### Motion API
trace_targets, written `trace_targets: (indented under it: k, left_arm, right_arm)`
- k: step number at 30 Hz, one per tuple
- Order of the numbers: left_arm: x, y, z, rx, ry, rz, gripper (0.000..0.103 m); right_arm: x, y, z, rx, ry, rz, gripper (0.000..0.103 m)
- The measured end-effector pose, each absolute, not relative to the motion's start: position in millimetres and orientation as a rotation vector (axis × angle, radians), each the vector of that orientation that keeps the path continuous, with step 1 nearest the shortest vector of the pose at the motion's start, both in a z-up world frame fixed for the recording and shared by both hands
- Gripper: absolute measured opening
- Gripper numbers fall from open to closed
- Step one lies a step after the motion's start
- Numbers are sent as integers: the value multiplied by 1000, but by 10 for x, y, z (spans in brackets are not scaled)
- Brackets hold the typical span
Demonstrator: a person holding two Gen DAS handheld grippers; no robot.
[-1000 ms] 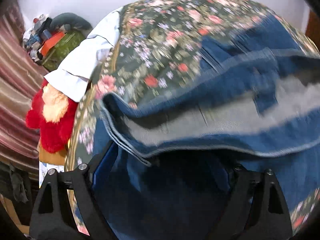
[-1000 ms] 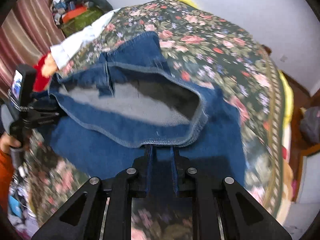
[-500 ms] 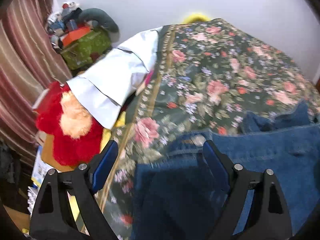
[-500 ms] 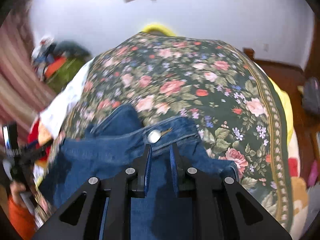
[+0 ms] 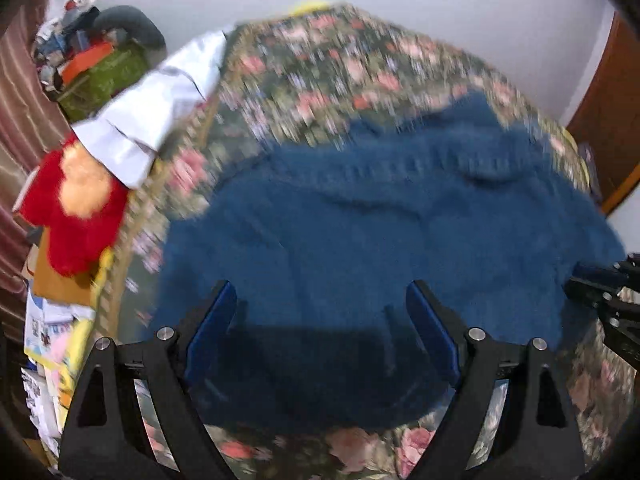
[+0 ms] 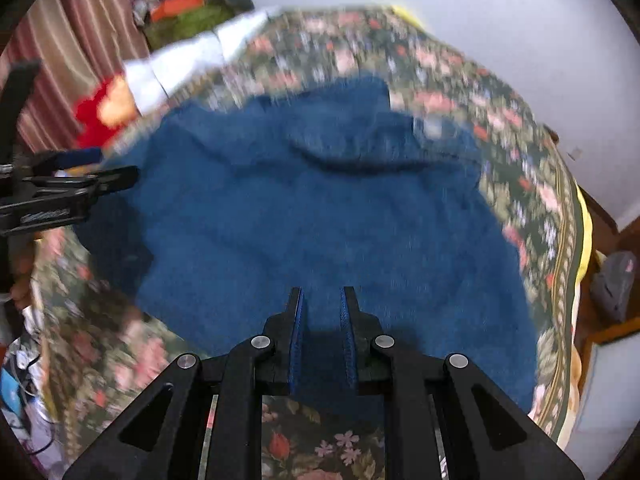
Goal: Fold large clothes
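Observation:
Blue jeans (image 5: 380,232) (image 6: 320,220) lie spread flat on the flowered bed cover (image 5: 320,60) (image 6: 520,140), waistband and pocket at the far side. My left gripper (image 5: 320,292) hangs open above the near part of the denim, its wide jaws holding nothing; it also shows at the jeans' left edge (image 6: 92,180). My right gripper (image 6: 322,292) is shut, its blue pads close together over the denim's near edge. I see no fold rising into them. It shows again at the jeans' right edge (image 5: 580,284). Both views are motion-blurred.
A white garment (image 5: 160,112) hangs over the bed's left edge above a red plush toy (image 5: 76,208). A green bag (image 5: 108,76) and clutter stand against striped curtains. A wooden door (image 5: 608,100) is at the right, and a grey bag (image 6: 616,284) lies on the floor.
A second ago the jeans' waistband hung raised and gaping in front of both grippers. Now the jeans lie flat on the bed and both grippers have drawn back toward the near edge.

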State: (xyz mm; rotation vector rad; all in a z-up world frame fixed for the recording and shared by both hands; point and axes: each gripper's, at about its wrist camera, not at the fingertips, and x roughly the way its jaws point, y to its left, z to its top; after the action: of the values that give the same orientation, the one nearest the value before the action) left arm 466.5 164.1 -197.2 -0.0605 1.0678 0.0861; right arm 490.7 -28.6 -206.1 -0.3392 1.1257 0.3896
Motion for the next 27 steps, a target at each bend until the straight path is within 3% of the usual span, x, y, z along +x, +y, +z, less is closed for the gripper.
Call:
trace_targets:
  k: [3,6,16,27]
  left_arm:
    - [4645,1503,-2316,-39,1136,104,88]
    - [4557,1276,-2463,135,1056,143,91]
    - [4423,1378,-2305,102,1069,177,91]
    - [3580,2155,-1958,-334,979,276,91]
  right_arm:
    - [4870,-357,-2089,-327,1073,397,13]
    - [4845,-347,-2094,-371,1069,412,13]
    - [4784,-447,-2035,-374,1055,376,13]
    - [4620,-537,-1930,-437,1023,282,14]
